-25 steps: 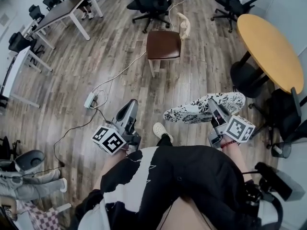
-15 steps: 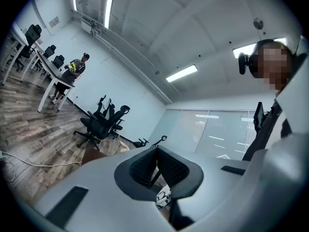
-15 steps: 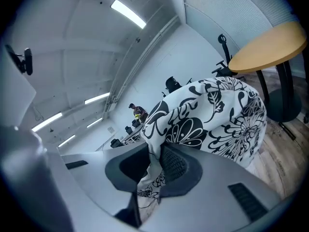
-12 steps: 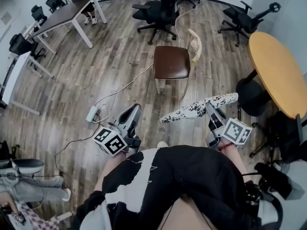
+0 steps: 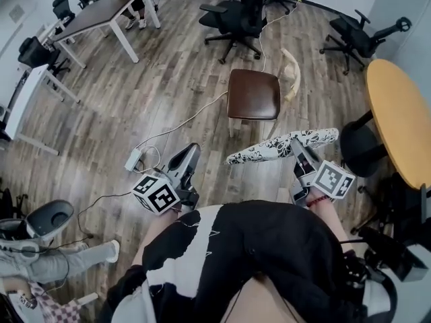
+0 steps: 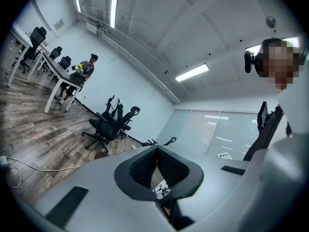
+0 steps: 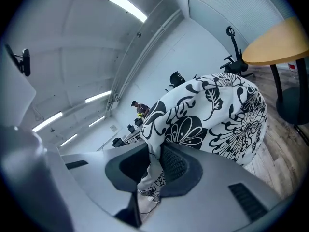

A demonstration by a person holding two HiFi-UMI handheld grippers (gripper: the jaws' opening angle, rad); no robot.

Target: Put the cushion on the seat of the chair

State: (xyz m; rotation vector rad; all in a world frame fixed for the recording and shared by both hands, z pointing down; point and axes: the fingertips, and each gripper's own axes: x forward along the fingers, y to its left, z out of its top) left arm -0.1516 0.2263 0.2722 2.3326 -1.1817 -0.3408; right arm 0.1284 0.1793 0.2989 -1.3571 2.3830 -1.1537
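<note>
The chair [image 5: 254, 94] has a brown padded seat and pale legs and stands on the wood floor ahead of me. A black-and-white floral cushion [image 5: 283, 145] hangs in the air just short of it, seen nearly edge-on. My right gripper [image 5: 297, 151] is shut on the cushion's near edge. In the right gripper view the fabric [image 7: 212, 115] is pinched between the pads, at the right gripper [image 7: 155, 154]. My left gripper [image 5: 189, 155] is to the left of the cushion, apart from it. It points level, and the left gripper [image 6: 156, 151] is shut on nothing.
A round yellow table [image 5: 404, 120] stands at the right. Black office chairs [image 5: 239, 12] are beyond the brown chair, another one [image 5: 360, 36] at far right. A power strip [image 5: 133, 159] with cables lies on the floor at left. Desks [image 5: 101, 12] line the far left, with a person [image 6: 86, 70] beside them.
Both grippers and the cushion have moved forward toward the chair, which now sits lower and closer in the head view. The cushion has gone from flat-on to nearly edge-on.
</note>
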